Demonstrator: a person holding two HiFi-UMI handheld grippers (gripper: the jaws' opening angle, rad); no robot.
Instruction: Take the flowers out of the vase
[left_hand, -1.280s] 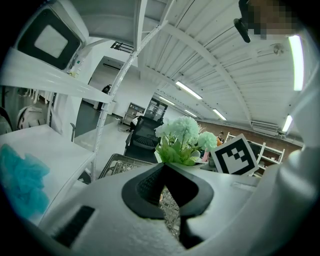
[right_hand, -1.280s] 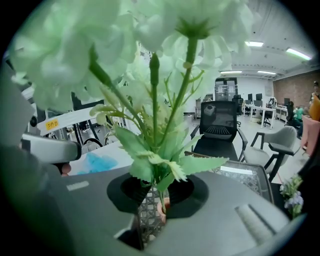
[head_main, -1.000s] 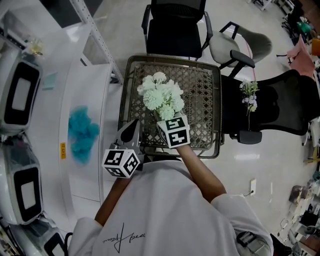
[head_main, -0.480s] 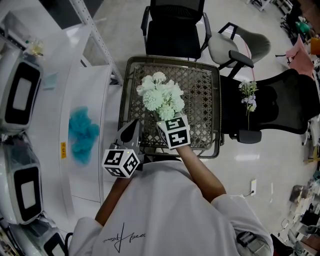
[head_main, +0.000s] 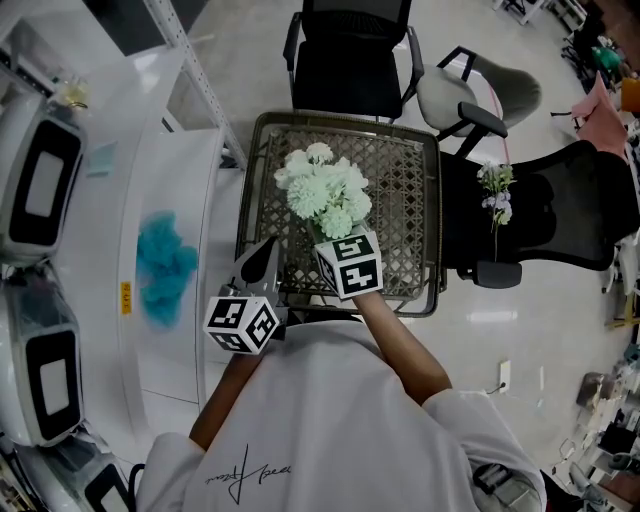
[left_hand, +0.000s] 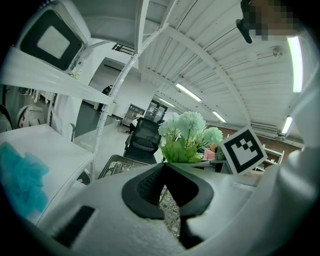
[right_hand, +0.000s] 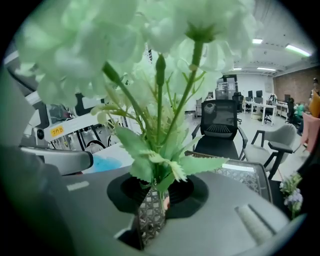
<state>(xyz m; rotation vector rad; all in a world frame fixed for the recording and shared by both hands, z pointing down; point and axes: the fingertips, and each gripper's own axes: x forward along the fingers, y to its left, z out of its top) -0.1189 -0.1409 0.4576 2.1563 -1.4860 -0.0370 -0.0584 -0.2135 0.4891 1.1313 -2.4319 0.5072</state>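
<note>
Zero visible change since a second ago: flowers (head_main: 325, 190), both grippers and all the surroundings parked in the very same spots. Reads as a pause with the bunch gripped, not as progress; lift-out probably still to come.

Far left of the head view: white machines (head_main: 40, 190) with dark screens, then a white shelf (head_main: 175, 170) carrying a teal fluffy lump (head_main: 165, 268). Well apart from the work.

Lower centre-left: left gripper (head_main: 264, 255), hanging over the near left corner of the woven counter (head_main: 405, 150), beside the bunch but not touching it. Fingers (left_hand: 145, 185) drawn close at the tips, pinching nothing, only lattice showing through the slit.

Centre: pale green-white flowers above the counter, stems caught low down by the right gripper (head_main: 327, 238). Fingers (right_hand: 125, 192) pressed against the stalks just under the serrated leaves. No vase to be found in any view: hidden under the blooms from above, out of sight from both grippers. No telling, then, whether the stems are clear of it yet.

Upper centre and right: black office chair (head_main: 350, 60), grey chair (head_main: 480, 95), and another black chair (head_main: 570, 210) holding a small pale sprig (head_main: 497, 195). Crowded close round the counter's far and right edges, yet nothing above the bunch. Open path straight up, by the look of it.
</note>
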